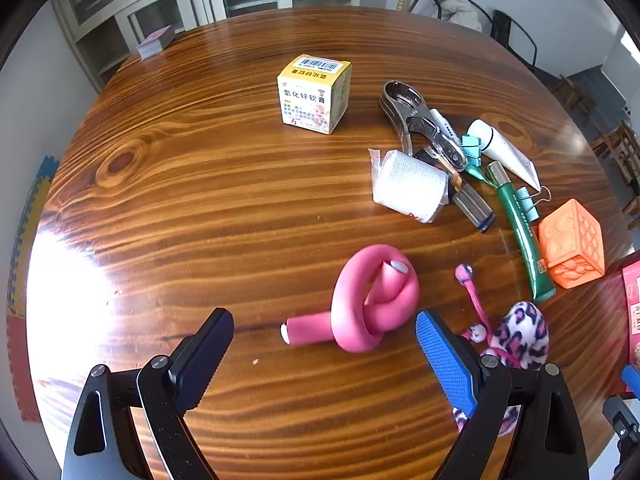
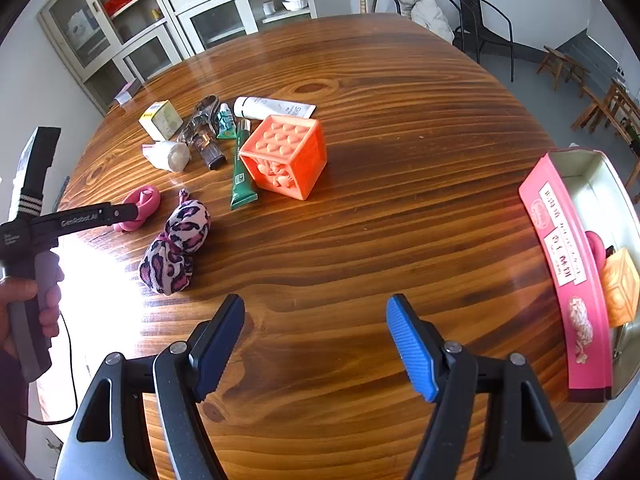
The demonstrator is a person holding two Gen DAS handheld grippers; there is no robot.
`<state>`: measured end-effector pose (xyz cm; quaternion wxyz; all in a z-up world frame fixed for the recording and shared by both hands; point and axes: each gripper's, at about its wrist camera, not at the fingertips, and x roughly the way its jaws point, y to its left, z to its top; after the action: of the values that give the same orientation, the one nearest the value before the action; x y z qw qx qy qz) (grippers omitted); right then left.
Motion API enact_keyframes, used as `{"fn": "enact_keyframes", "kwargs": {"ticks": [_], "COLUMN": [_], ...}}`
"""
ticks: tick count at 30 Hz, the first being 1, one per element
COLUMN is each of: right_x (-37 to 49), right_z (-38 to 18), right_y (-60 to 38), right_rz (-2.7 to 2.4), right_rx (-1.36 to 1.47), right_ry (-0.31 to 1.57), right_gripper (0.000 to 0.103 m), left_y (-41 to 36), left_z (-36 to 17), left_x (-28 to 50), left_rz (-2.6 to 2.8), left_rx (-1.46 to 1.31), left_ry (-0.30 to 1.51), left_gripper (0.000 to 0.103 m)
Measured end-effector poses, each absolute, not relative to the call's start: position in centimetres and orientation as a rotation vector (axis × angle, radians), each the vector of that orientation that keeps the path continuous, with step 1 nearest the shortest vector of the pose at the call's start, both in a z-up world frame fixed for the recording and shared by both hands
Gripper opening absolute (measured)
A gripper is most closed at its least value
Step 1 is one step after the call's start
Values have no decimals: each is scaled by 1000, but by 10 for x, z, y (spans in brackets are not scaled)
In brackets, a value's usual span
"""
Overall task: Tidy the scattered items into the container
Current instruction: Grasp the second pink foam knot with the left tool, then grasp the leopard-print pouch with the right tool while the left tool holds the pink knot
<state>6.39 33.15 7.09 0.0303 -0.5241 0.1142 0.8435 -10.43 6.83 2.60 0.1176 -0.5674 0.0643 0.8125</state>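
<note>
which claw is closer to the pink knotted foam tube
Left. The left claw is open right around the pink knotted foam tube; the right claw hovers over bare table, well away.

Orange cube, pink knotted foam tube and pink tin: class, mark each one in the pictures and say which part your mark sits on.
orange cube point(image 2: 294, 140): right wrist view, on its dimpled top face.
pink knotted foam tube point(image 1: 374, 300): left wrist view, on the knot's loop.
pink tin point(image 2: 560, 248): right wrist view, on its printed side wall.

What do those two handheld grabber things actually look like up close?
Each gripper, left and right, has black plastic arms with silver screws and two ribbed pads, one bright blue, one dark navy. The right view shows the left one's grey handle, white lettering, stripes, a thin black cable and a bare hand.
</note>
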Motion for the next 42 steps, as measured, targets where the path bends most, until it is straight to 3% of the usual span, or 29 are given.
{"fn": "enact_keyframes", "kwargs": {"ticks": [8,14,19,30,39,40,42], "right_x": [43,29,17,-21,-37,-36,-32], "right_z": [70,71,66,52,30,28,27], "right_y": [308,280,264,227,216,216,217], "right_rz": [2637,2702,2728,2769,2704,2701,2721], "right_rx": [-1660,-1709,-1749,-1820,-1866,-1869,-1873], "right_ry": [425,357,323,313,166,158,156], "right_gripper": [78,78,78,77,77,75,51], "left_y": [77,77,76,60,42,41,40], "left_z": [14,6,12,30,37,39,42], "left_x": [-111,-108,-103,-94,-79,-75,-66], "left_rz": [2322,2320,2333,2374,2403,2405,2411], "left_rx": [-1589,-1570,-1524,-1528,-1564,-1570,-1577], "left_ry": [217,250,281,108,30,23,17], "left_gripper": [94,91,48,48,48,48,48]}}
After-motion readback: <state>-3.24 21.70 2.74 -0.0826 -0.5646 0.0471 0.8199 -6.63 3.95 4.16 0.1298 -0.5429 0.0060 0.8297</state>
